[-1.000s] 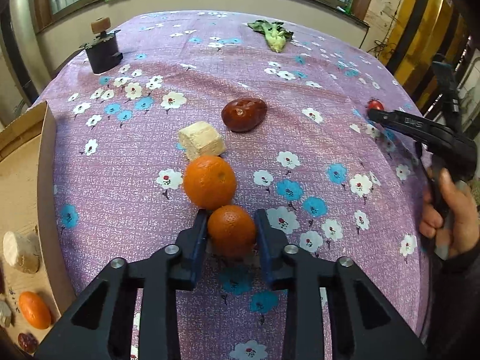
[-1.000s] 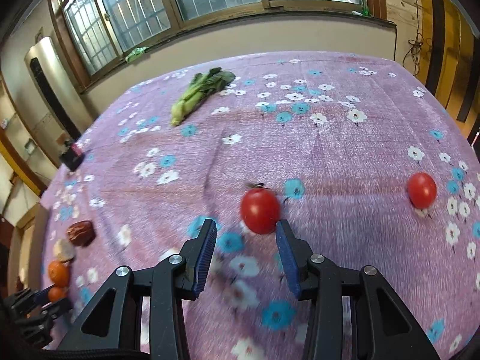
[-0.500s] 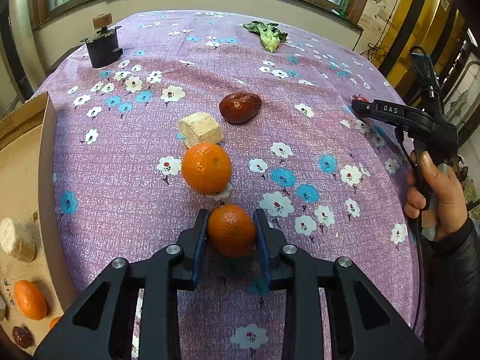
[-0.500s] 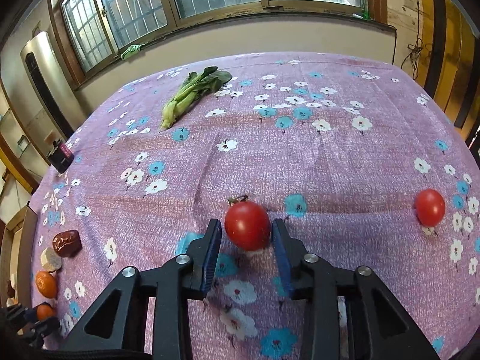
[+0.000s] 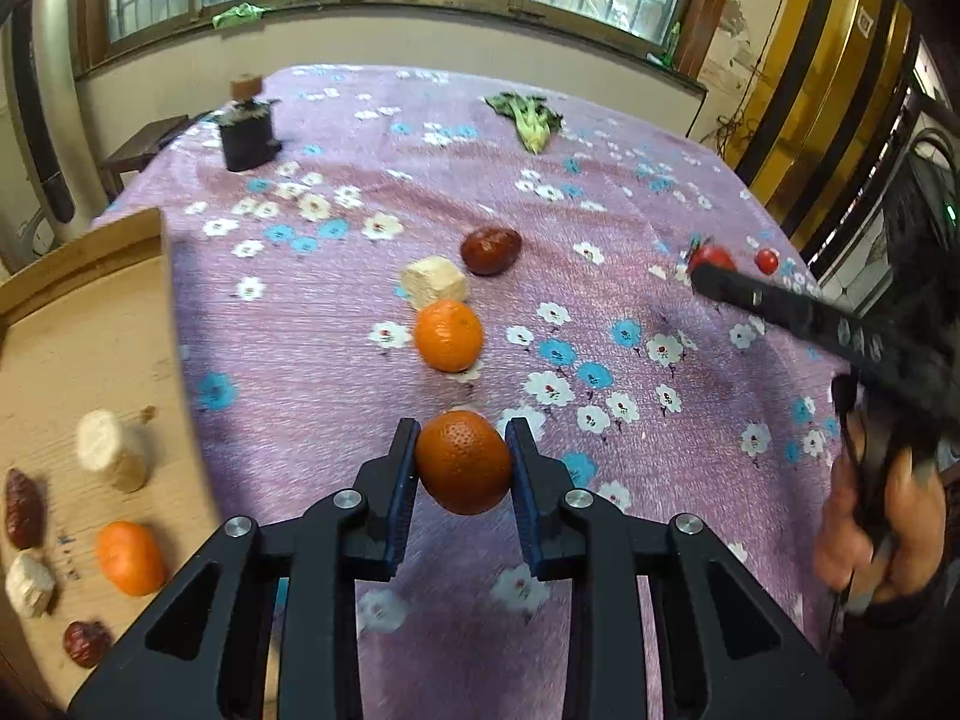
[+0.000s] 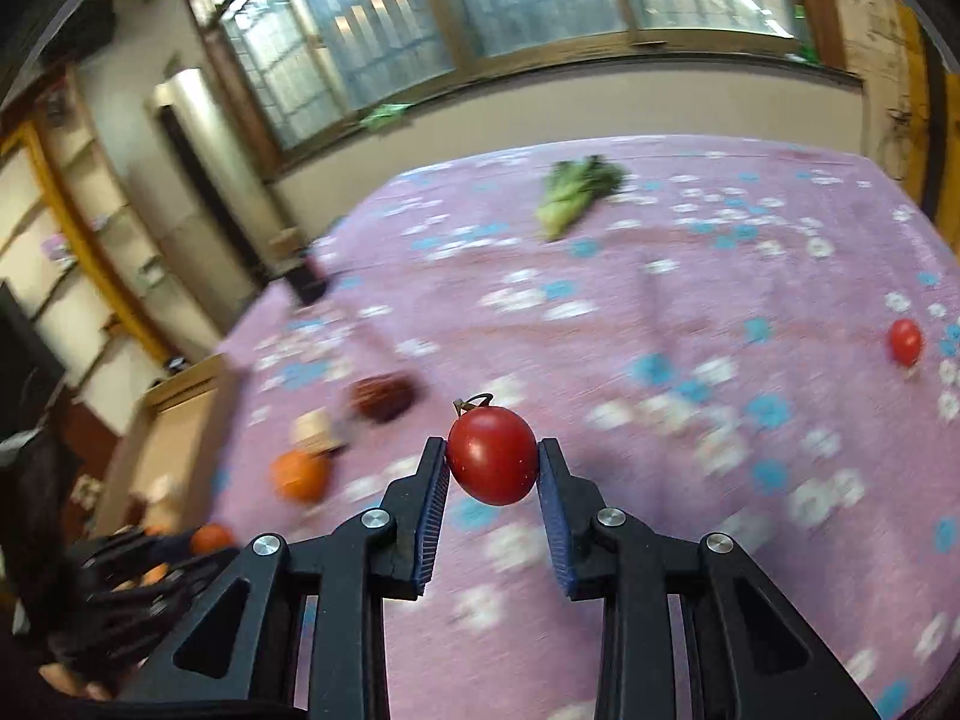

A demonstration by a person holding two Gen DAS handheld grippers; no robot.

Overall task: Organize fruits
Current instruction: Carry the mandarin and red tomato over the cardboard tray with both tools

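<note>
Your left gripper (image 5: 462,459) is closed on a small orange (image 5: 463,462), held above the purple cloth (image 5: 336,360), with the wooden tray (image 5: 78,348) to its left. Your right gripper (image 6: 493,462) is closed on a tomato (image 6: 492,456); the right view is blurred, so the grip depth is perhaps shallow. Both fruits are round and smooth, so a fast swing can let one slip out and roll. The second orange (image 5: 449,335) and the far tomato (image 6: 905,341) wait on the cloth.
</note>
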